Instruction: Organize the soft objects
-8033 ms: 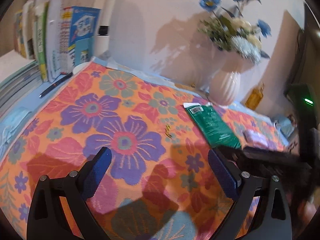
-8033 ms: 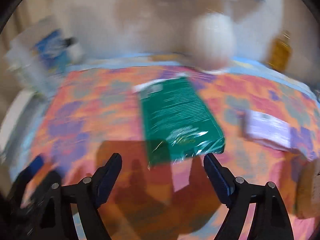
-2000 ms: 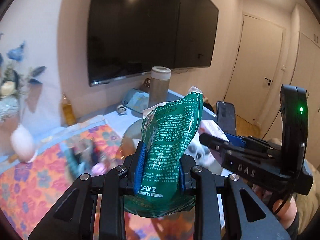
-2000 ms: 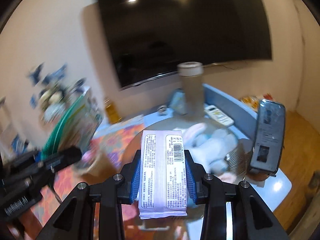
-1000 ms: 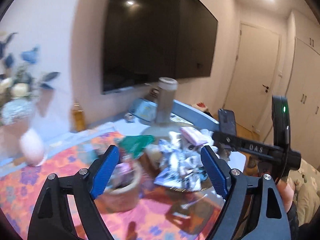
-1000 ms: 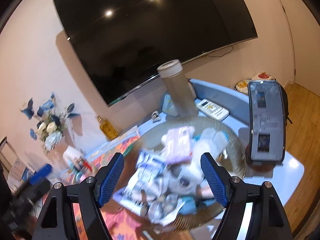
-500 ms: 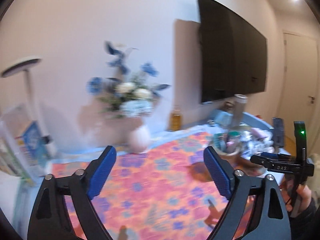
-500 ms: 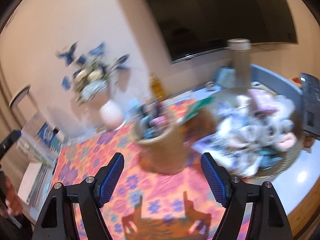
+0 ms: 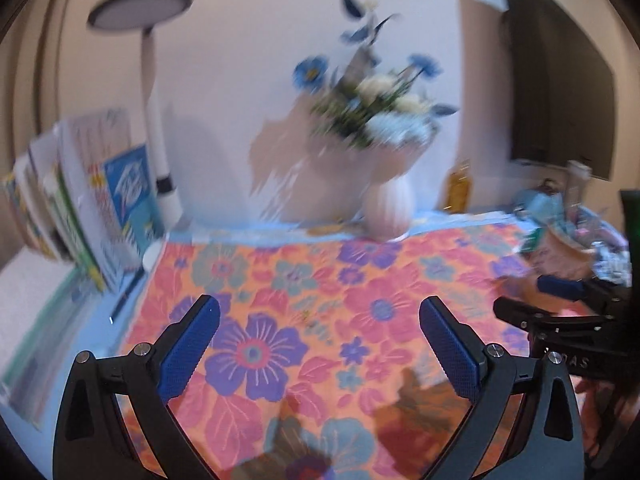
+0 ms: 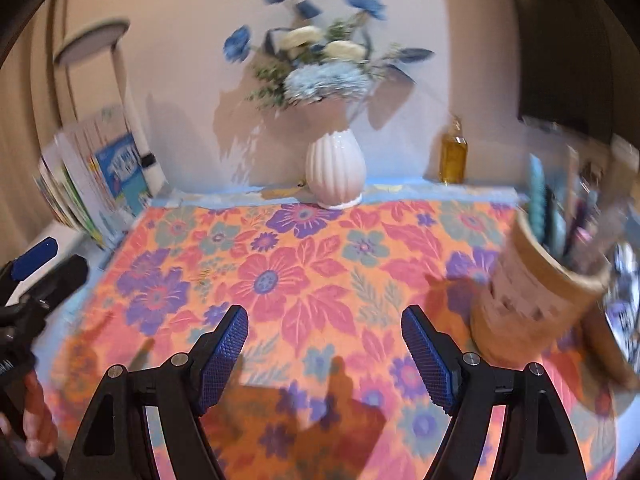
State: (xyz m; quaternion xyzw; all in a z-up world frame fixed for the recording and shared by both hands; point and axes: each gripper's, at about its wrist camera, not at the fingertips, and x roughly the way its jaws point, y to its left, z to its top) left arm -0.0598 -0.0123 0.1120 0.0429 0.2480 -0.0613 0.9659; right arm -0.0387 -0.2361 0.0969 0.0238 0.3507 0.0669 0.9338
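Note:
My left gripper point(image 9: 319, 308) hangs over the flowered cloth point(image 9: 304, 280) with its jaws opening wide and nothing between them. My right gripper point(image 10: 325, 316) stands open over the same cloth point(image 10: 288, 264), also with nothing in it. A tan woven cup point(image 10: 536, 300) holding upright packs stands just right of the right gripper. The cup point(image 9: 560, 248) appears blurred at the far right of the left wrist view. Beyond it, at the right edge, lies a blurred heap of soft packs point(image 10: 624, 300).
A white ribbed vase point(image 10: 335, 172) with blue and white flowers stands at the back by the wall, next to an amber bottle point(image 10: 453, 156). Books point(image 9: 92, 208) lean at the left with a white lamp point(image 9: 156, 140). A dark screen point(image 9: 560, 80) hangs at the right.
Both views have swung left, from the heap of soft packs to the flowered cloth. The green and lilac packs held two seconds ago are out of the jaws. The left jaws have widened.

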